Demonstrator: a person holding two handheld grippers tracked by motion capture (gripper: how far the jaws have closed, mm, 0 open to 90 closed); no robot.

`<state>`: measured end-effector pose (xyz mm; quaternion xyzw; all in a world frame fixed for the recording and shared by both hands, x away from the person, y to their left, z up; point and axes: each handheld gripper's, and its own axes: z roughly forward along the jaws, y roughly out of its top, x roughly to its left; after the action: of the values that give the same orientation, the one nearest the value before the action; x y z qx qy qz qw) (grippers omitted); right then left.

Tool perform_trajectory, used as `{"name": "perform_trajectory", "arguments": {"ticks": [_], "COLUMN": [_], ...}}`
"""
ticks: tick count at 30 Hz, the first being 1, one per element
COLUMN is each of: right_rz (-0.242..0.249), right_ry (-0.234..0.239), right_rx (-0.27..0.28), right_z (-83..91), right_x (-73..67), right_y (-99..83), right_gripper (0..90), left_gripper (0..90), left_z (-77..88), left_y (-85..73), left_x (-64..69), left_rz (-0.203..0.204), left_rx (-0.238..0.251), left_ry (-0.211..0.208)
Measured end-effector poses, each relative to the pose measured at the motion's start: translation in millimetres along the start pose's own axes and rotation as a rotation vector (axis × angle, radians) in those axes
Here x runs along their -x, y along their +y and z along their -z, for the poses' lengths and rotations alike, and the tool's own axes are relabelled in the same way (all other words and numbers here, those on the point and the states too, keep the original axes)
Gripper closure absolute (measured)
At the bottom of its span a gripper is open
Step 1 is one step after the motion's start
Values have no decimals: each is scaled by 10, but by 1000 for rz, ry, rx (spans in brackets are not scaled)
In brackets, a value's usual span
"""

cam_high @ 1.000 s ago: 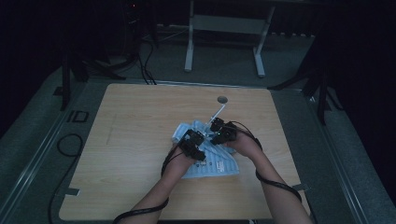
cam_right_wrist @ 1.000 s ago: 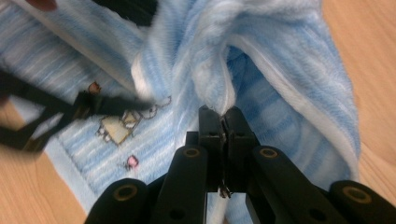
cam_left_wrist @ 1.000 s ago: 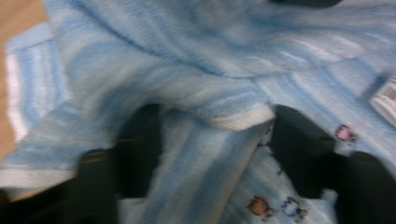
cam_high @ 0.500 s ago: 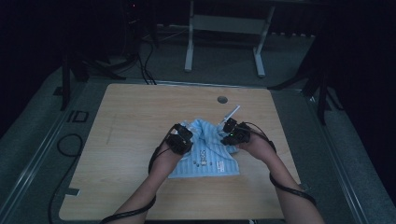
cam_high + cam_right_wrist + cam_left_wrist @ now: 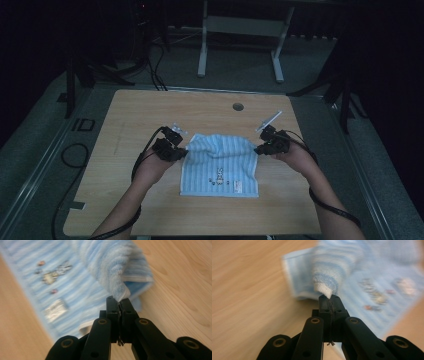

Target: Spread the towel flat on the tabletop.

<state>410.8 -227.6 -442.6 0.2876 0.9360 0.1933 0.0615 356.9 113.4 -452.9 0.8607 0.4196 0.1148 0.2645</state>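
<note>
since half a second ago i've drawn my two hands apart, and the light blue striped towel [image 5: 220, 165] that was bunched between them is now spread out wider across the middle of the tabletop [image 5: 125, 115], its near edge lying flat toward the front edge while the far edge is lifted and wrinkled between the grippers; my left gripper [image 5: 181, 148] sits at the towel's far left corner, and in the left gripper view its jaws are pressed together on a pinch of terry cloth [image 5: 325, 287]; my right gripper [image 5: 259, 148] is at the far right corner, jaws likewise clamped on a fold of the towel [image 5: 120, 287] in the right gripper view; a small printed motif [image 5: 219, 176] and a label [image 5: 238, 186] show near the towel's front edge; a round grommet hole [image 5: 238, 106] sits near the tabletop's back edge
</note>
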Motion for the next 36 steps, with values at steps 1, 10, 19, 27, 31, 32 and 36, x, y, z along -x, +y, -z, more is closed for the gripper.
{"name": "perform_trajectory", "arguments": {"ticks": [1,10,19,27,31,32,36], "right_rz": [-12,-89,-113,-42,23,36,74], "right_ry": [-1,13,13,-4,40,60,96], "right_rx": [-6,-106,-129,-62,-26,-16,-14], "right_z": [-31,-551,-644,-220,-158,-174,-352], "right_x": [27,203,212,40,-229,-305,-539], "right_y": [-5,-9,-14,-179,-255,-273,-358], "right_gripper": [878,877,820,637,624,620,613], "left_gripper": [888,887,875,571,524,524,524], "left_z": [-41,-593,-560,-148,-144,-170,-344], "left_y": [2,-10,-61,-268,-364,-395,-528], "left_x": [-32,-207,-251,-158,103,180,400], "left_rz": [20,93,87,-23,-94,-113,-155], "left_rx": [-3,-110,-121,-31,-50,-60,-99], "left_ry": [6,15,-1,-32,-100,-120,-177]}}
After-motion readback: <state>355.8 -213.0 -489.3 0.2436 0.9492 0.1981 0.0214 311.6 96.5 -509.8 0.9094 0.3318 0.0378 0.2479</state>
